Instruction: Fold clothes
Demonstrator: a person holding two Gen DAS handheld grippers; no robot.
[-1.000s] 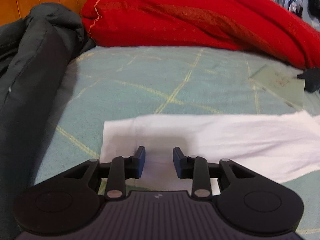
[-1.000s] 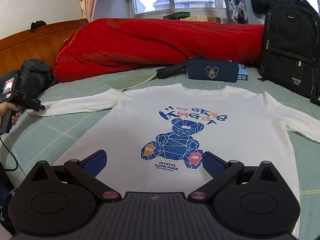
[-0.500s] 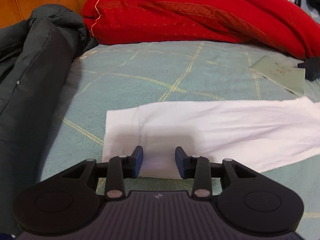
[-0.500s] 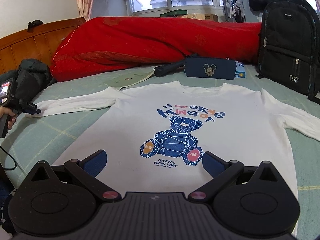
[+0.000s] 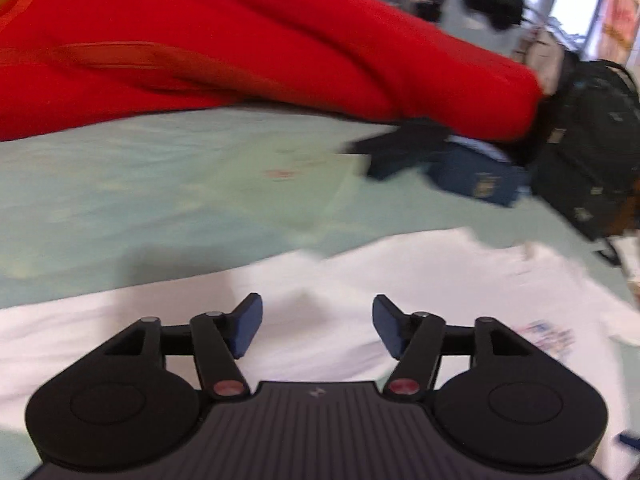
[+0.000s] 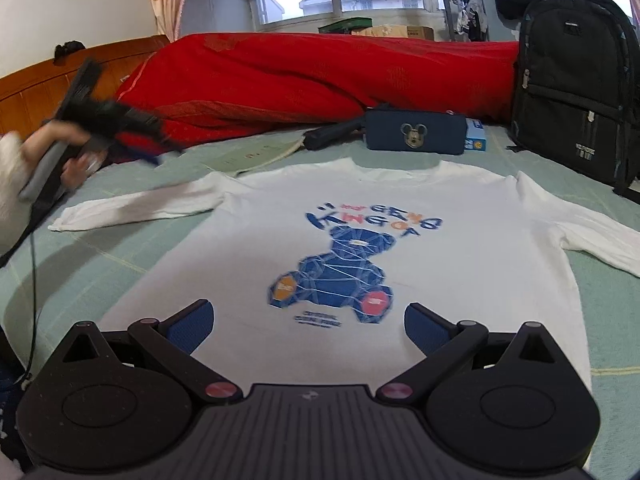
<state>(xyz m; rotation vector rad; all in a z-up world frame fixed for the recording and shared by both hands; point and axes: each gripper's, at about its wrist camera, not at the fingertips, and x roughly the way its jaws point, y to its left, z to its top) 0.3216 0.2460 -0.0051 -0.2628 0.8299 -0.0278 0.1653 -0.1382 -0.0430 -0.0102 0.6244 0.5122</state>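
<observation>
A white long-sleeved shirt [image 6: 460,240] with a blue bear print lies flat on the green bedspread, sleeves spread out. Its left sleeve [image 6: 140,206] lies flat, touched by nothing. My left gripper [image 5: 316,328] hovers above that sleeve [image 5: 120,332] near the shoulder; its jaws are opening and nothing is between them. From the right wrist view the left gripper [image 6: 154,152] shows as a blur, raised in a hand above the sleeve. My right gripper [image 6: 306,328] stands wide open over the shirt's hem, holding nothing.
A red quilt [image 6: 320,80] lies along the back of the bed. A navy pouch [image 6: 416,134] and a paper sheet [image 6: 248,156] lie beyond the collar. A black backpack [image 6: 576,92] stands at the right. A wooden headboard [image 6: 32,88] is at the left.
My left gripper has lifted off the sleeve's cuff end, swung right toward the shirt's shoulder, and its jaws have widened. The right gripper has stayed put.
</observation>
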